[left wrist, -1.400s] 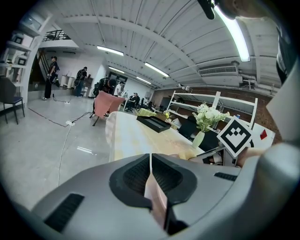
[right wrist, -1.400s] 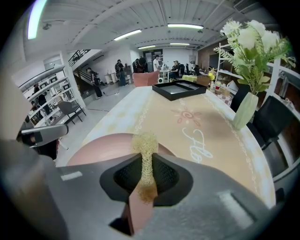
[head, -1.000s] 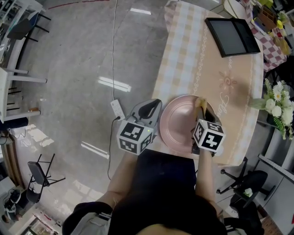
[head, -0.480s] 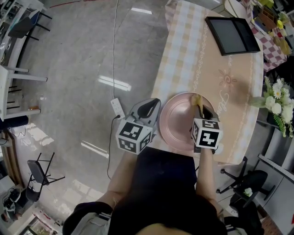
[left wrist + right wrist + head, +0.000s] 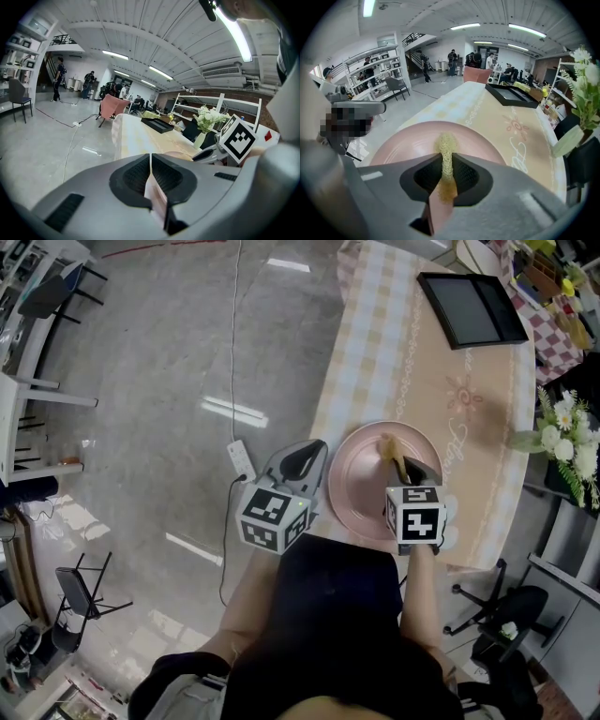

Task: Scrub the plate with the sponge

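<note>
A pink plate lies at the near edge of the table. My left gripper is at its left rim; in the left gripper view the jaws are shut on a thin pink edge, the plate's rim. My right gripper reaches over the plate from the near right and is shut on a yellow sponge. In the right gripper view the sponge sticks out past the jaws and rests on the plate, near its middle.
The table has a checked and beige cloth. A black tray lies at its far end, and white flowers in a vase stand at the right. A power strip lies on the floor to the left.
My right gripper has carried the sponge leftward across the plate, from near its right rim toward the middle. The left gripper has stayed put.
</note>
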Tool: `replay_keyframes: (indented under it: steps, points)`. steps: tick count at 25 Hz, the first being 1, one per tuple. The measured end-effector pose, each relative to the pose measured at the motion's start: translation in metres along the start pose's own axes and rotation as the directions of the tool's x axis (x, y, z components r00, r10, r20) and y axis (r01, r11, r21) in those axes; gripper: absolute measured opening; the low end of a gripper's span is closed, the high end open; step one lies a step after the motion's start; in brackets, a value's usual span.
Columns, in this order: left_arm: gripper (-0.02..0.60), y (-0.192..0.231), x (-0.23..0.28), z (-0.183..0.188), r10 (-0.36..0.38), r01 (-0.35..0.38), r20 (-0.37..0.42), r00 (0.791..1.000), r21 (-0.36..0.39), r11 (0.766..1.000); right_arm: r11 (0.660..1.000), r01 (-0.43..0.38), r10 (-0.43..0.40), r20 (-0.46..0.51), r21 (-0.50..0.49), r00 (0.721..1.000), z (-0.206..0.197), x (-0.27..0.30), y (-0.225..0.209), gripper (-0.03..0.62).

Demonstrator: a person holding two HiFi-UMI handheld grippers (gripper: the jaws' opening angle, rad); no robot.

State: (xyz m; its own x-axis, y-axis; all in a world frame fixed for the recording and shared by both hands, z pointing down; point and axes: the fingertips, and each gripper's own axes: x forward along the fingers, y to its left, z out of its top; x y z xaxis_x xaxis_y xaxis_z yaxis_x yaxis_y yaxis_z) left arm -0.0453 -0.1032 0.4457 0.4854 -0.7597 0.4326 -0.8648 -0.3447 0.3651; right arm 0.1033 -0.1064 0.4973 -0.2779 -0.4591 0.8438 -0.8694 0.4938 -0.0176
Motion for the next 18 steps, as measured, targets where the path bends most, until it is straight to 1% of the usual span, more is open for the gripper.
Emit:
replay_keyframes:
  steps: [4,10,18]
  points:
    - [0.023,-0.002,-0.006,-0.002,-0.004,0.004,0.002,1.000,0.004,1.000,1.000,-0.010,0.010,-0.004,-0.011,1.000,-0.007,-0.001,0.006,0.054]
    - [0.023,-0.004,-0.016,-0.006,-0.010,0.010,0.005,1.000,0.007,1.000,0.999,-0.036,0.036,0.001,0.009,0.999,-0.012,-0.008,0.021,0.054]
    - [0.023,-0.008,-0.028,-0.012,-0.020,0.020,0.010,1.000,0.012,1.000,0.999,-0.053,0.053,-0.011,0.000,0.999,-0.026,-0.014,0.034,0.054]
